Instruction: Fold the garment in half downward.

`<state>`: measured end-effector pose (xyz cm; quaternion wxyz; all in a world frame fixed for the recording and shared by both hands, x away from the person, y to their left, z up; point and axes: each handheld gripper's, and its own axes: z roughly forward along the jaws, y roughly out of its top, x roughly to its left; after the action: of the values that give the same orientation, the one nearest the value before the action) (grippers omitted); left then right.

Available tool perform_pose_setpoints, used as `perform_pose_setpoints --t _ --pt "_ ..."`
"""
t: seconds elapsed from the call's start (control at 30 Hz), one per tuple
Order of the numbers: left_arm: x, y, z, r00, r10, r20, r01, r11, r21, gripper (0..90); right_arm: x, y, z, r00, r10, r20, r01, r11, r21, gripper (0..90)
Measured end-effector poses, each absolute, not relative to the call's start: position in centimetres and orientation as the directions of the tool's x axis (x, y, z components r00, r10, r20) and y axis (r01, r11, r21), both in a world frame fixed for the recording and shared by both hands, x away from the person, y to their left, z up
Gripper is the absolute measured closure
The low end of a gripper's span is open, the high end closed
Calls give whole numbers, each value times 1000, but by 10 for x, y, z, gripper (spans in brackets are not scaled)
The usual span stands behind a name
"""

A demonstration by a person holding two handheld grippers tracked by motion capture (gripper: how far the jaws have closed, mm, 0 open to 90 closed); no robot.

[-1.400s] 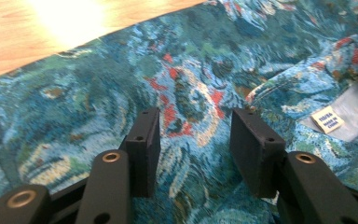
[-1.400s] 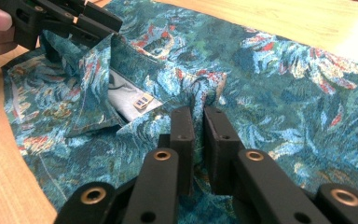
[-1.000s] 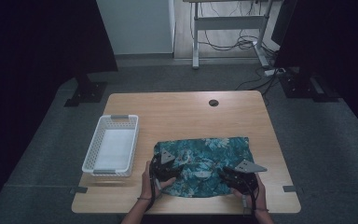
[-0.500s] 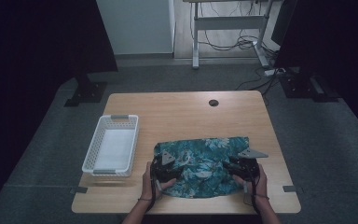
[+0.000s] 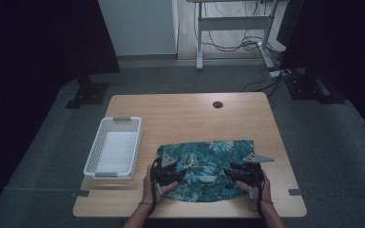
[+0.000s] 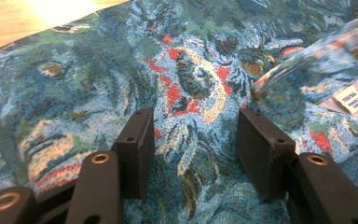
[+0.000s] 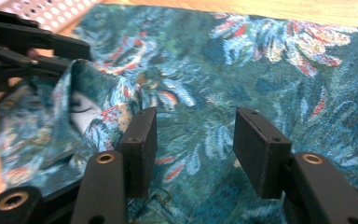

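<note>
Both claws sit on the flowery blue shirt (image 5: 204,168). The left claw (image 6: 196,135) is released. The right claw (image 7: 195,135) has just been opening, shirt lying loose between its jaws.

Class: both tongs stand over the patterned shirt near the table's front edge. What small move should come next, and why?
Probably lower the right tongs and close on the shirt. Their jaws have just been opening, pads apart over flat cloth with nothing gripped; the left tongs stand open too.
</note>
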<state>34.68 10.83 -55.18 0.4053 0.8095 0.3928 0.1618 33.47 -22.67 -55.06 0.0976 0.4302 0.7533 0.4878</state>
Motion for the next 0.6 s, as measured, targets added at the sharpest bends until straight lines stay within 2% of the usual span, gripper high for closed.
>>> perform_pose_setpoints --t 0.6 --pt "337 124 -537 639 764 -85 492 -322 808 453 299 -234 -550 -671 699 248 509 190 840 446"
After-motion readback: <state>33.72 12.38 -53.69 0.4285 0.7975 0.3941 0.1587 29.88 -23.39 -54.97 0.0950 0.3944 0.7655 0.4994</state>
